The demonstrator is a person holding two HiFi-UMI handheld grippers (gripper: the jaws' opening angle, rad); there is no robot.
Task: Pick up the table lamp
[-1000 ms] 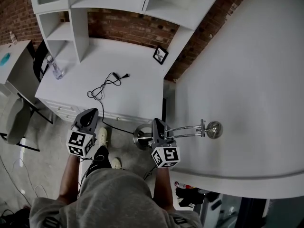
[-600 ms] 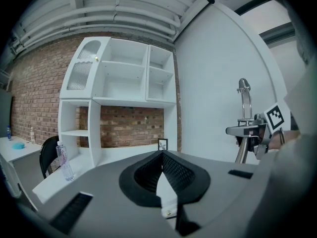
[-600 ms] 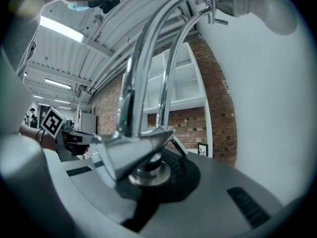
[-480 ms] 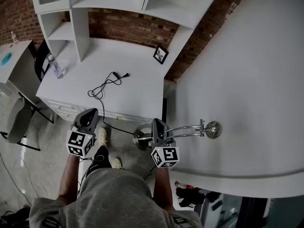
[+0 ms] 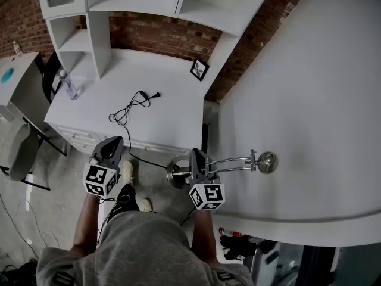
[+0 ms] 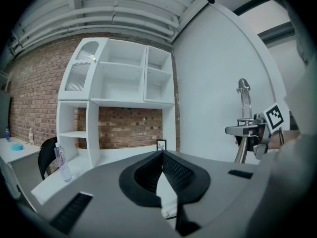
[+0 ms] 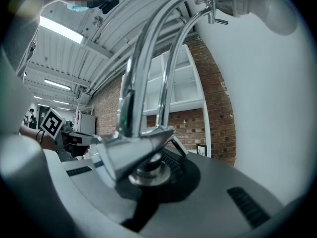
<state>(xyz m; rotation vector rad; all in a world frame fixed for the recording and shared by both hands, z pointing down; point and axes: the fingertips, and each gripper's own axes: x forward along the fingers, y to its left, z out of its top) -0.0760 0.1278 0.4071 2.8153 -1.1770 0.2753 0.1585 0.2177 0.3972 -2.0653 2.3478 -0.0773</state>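
The table lamp (image 5: 238, 162) is chrome, with a round base (image 5: 175, 171) and two thin arms running right to a bulb (image 5: 268, 161). It hangs in the air in front of the person, off the desk. My right gripper (image 5: 199, 167) is shut on the lamp's stem just above the base. In the right gripper view the chrome stem (image 7: 141, 108) rises from between the jaws to the bulb (image 7: 270, 11). My left gripper (image 5: 109, 151) is held apart at the left, shut with nothing in it. The left gripper view shows the lamp (image 6: 242, 128) at the right.
A white desk (image 5: 172, 109) lies ahead with a loose black cable (image 5: 128, 109), a small picture frame (image 5: 200, 69) and a water bottle (image 5: 69, 85). White shelves (image 5: 95, 34) stand on it against a brick wall. A white wall (image 5: 309, 100) is at the right, a chair (image 5: 21, 151) at the left.
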